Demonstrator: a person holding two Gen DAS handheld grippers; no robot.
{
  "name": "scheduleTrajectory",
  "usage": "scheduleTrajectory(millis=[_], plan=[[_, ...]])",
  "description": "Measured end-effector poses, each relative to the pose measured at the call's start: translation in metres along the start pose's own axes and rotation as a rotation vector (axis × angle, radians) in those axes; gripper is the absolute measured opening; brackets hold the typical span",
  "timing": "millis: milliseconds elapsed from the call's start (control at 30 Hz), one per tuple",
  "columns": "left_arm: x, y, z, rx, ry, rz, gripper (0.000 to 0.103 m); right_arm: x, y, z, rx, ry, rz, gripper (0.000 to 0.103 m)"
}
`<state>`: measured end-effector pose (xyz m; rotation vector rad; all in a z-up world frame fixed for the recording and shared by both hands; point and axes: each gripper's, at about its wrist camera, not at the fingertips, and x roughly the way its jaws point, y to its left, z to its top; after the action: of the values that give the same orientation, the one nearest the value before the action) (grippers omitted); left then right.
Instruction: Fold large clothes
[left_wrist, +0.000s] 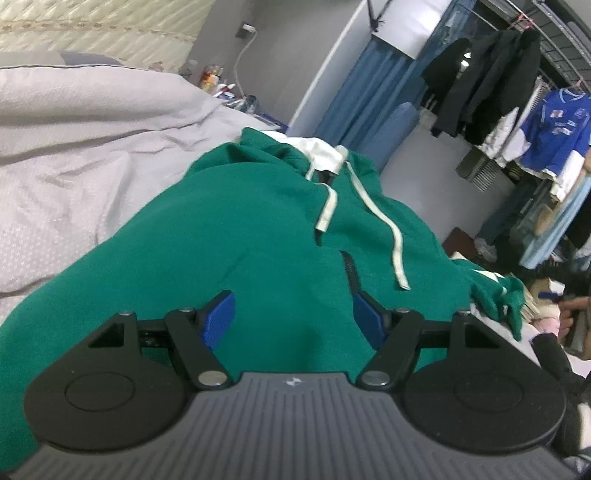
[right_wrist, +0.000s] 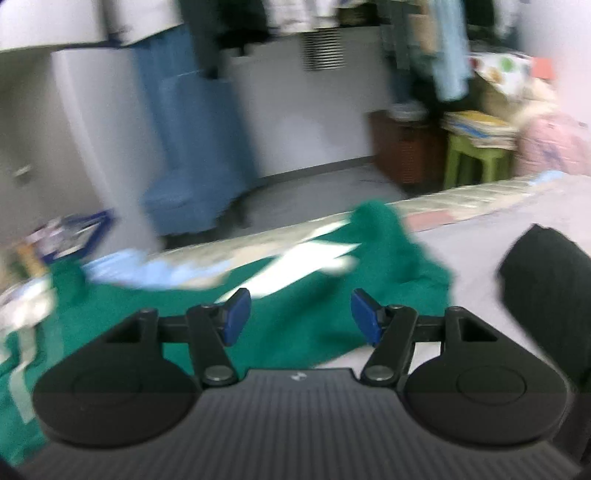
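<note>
- On the bed (left_wrist: 74, 155), across its pale grey cover, we have the green hoodie (left_wrist: 229, 236) spread out, white drawstrings (left_wrist: 397, 254) trailing down its front.
- Our left gripper (left_wrist: 293, 325) hangs just above the green cloth, blue pads (left_wrist: 218, 321) wide apart, nothing pinched between them.
- Left view alone gives us the white hood lining (left_wrist: 321, 151) bunched at the far end, the quilted headboard (left_wrist: 99, 33) and a rail of hanging clothes (left_wrist: 517, 110) to the right.
- Over to the right view, heavily blurred: our right gripper (right_wrist: 301, 317) shows its jaws apart too, green fabric lying beneath them but not clamped.
- Only here do we see a green sleeve (right_wrist: 384, 236) reaching toward the bed's edge, a dark garment (right_wrist: 546, 288) lying apart on the cover at right, and a green stool (right_wrist: 476, 158) on the floor beyond.
</note>
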<state>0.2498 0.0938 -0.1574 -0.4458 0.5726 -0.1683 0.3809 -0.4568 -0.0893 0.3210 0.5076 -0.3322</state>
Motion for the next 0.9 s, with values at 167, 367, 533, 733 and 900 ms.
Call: scheduleTrajectory(millis=[167,367,533,733,900], plan=[[-0.017,-0.006,-0.005,0.024,-0.015,0.011,0.075,-0.083,0.065,-0.025,-0.050,0.072,0.220,0.063],[-0.042,-0.004,-0.007,-0.035,0.020,0.000,0.075,-0.158,0.122,-0.080,-0.023,0.186,0.430,0.063],[-0.072,0.007,-0.019,-0.184,0.065,-0.091,0.075,-0.179,0.144,-0.147,0.079,0.393,0.490,0.063],[-0.089,0.012,-0.045,-0.341,0.155,-0.191,0.075,-0.199,0.143,-0.222,0.307,0.580,0.457,0.064],[-0.092,0.018,-0.067,-0.416,0.237,-0.221,0.077,-0.212,0.131,-0.263,0.455,0.631,0.372,0.082]])
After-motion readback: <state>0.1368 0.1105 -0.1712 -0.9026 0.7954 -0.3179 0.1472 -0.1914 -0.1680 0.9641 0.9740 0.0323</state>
